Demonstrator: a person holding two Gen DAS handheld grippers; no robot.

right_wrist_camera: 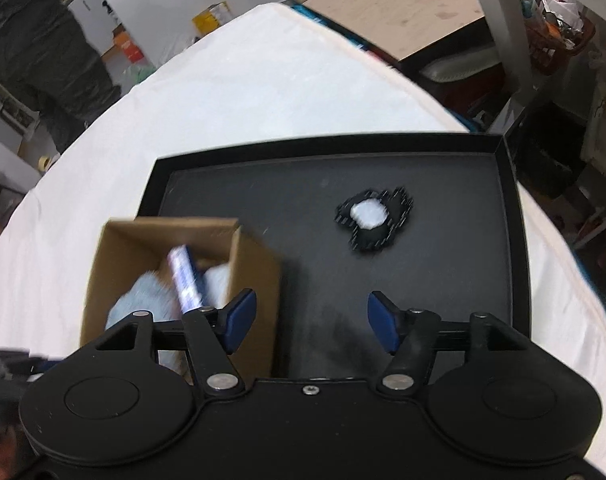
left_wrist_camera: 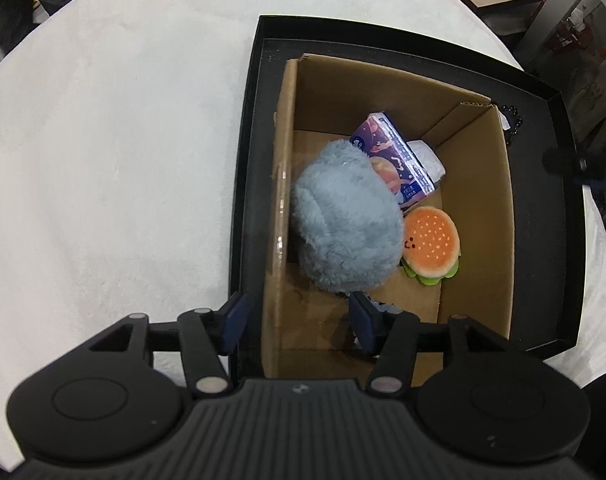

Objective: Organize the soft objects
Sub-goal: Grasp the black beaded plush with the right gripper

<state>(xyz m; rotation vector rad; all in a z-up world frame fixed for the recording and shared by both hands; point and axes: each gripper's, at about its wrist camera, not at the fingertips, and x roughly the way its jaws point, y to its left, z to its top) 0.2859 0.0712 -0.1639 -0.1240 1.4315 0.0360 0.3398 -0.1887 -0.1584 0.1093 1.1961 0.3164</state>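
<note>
A cardboard box (left_wrist_camera: 475,208) stands in a black tray (left_wrist_camera: 559,208) on a white cloth. Inside lie a fluffy blue-grey plush (left_wrist_camera: 343,220), a small burger plush (left_wrist_camera: 431,246), a purple tissue pack (left_wrist_camera: 391,156) and a white packet (left_wrist_camera: 427,158). My left gripper (left_wrist_camera: 299,326) hangs open over the box's near left wall, nothing between its blue pads. In the right wrist view my right gripper (right_wrist_camera: 311,322) is open and empty over the tray floor (right_wrist_camera: 303,208), beside the box (right_wrist_camera: 255,264). A black item with a white centre (right_wrist_camera: 373,218) lies further ahead on the tray.
The white cloth (left_wrist_camera: 115,152) covers the table left of the tray. A person in dark clothes (right_wrist_camera: 39,40) stands beyond the table's far left edge. A wooden board (right_wrist_camera: 403,4) and cluttered shelves (right_wrist_camera: 559,32) lie beyond the far right edge.
</note>
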